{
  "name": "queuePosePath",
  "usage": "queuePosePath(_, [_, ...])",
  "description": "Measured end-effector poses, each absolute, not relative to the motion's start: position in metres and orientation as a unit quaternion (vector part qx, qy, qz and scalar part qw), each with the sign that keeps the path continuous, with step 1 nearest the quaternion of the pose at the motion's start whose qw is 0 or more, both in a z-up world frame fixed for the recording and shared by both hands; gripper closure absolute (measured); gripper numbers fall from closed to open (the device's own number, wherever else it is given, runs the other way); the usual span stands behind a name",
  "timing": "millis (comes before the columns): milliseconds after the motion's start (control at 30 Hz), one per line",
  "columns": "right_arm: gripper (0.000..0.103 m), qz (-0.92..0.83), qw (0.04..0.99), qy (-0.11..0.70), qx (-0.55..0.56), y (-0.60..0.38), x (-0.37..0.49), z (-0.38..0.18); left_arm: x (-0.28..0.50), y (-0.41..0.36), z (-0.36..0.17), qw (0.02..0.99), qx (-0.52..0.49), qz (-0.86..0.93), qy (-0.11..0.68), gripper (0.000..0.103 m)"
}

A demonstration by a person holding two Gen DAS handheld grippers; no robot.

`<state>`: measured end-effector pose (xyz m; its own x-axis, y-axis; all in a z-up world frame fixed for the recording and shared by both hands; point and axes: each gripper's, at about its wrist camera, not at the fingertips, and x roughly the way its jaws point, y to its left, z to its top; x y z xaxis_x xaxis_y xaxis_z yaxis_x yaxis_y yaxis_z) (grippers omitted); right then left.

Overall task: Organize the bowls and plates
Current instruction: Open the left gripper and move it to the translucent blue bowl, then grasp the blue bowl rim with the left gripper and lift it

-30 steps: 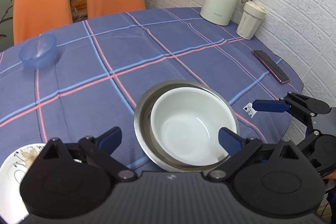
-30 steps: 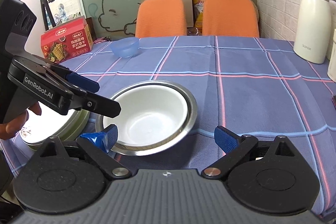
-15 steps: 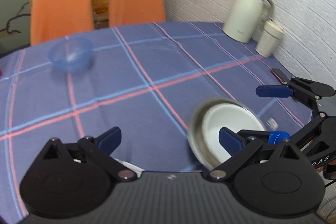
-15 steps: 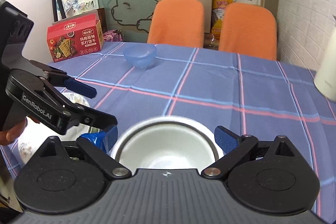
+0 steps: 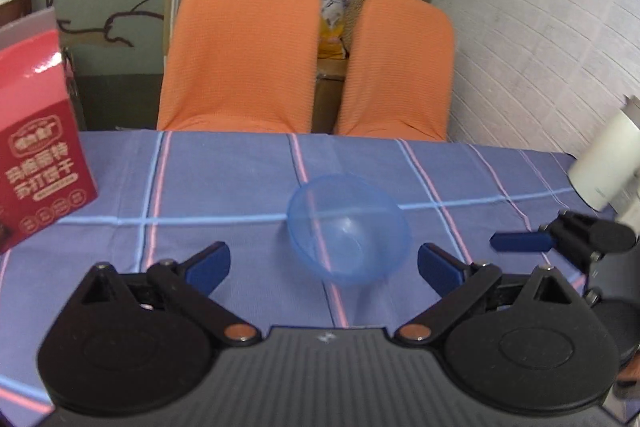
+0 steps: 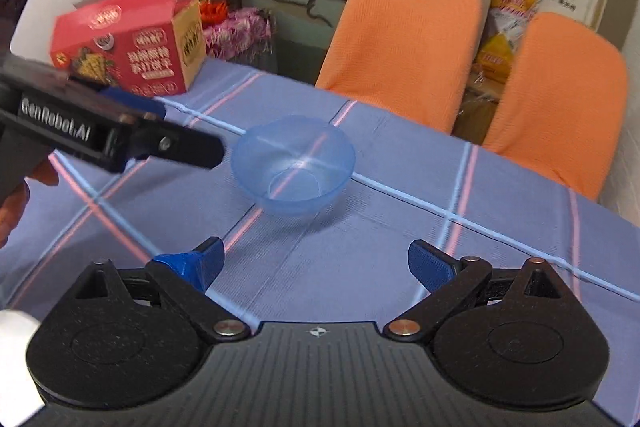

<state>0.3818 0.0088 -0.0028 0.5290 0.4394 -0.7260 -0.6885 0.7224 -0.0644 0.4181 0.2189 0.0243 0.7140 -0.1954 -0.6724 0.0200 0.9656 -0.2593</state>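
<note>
1. Nearest the left wrist camera, the left hand-held gripper (image 5: 322, 261) stands with its jaws spread wide and nothing between them; its blue pads sit low over the checked cloth of the desk (image 5: 224, 183).
2. The right hand-held gripper (image 6: 316, 265) is likewise wide apart and empty, hovering over the cloth on the near side of the bowl.
3. Just beyond both sets of pads stands the blue bowl (image 5: 348, 229), alone on the desk and touched by neither tool. In the left view it lies roughly centred in the gap ahead of the jaws; in the right view it sits ahead and a little left of centre (image 6: 294, 165).
4. The bowl is upright, mouth facing up, base flat on the cloth. Being round, it has no long axis to line up with, so any approach across the rim would serve equally.
5. Judged from these views, this bowl is not yet gathered: it stands apart from any stack, and no plates or other bowls show here, so how much is done elsewhere cannot be told.
6. Further off, a red carton (image 6: 132, 43) rests at the desk's left edge.
7. Two orange chairs (image 5: 244, 47) stand behind the far edge.
</note>
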Motion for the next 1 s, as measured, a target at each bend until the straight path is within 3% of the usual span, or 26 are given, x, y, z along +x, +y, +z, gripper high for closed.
queuePosePath(333, [0.016, 0.328, 0.847, 0.382, -0.169, 0.025, 0.422, -0.042, 0.481, 0.215, -0.032, 0.9, -0.101, -0.043, 0.422, 0.005])
queuePosePath(667, [0.012, 0.327, 0.868, 0.344, -0.147, 0.023, 0.417, -0.047, 0.476, 0.218, -0.036, 0.91, -0.08, -0.042, 0.405, 0.005])
queuePosePath(1000, [0.016, 0.359, 0.862, 0.323, -0.153, 0.038, 0.426, -0.049, 0.477, 0.211, -0.039, 0.914, -0.064, -0.033, 0.4, 0.005])
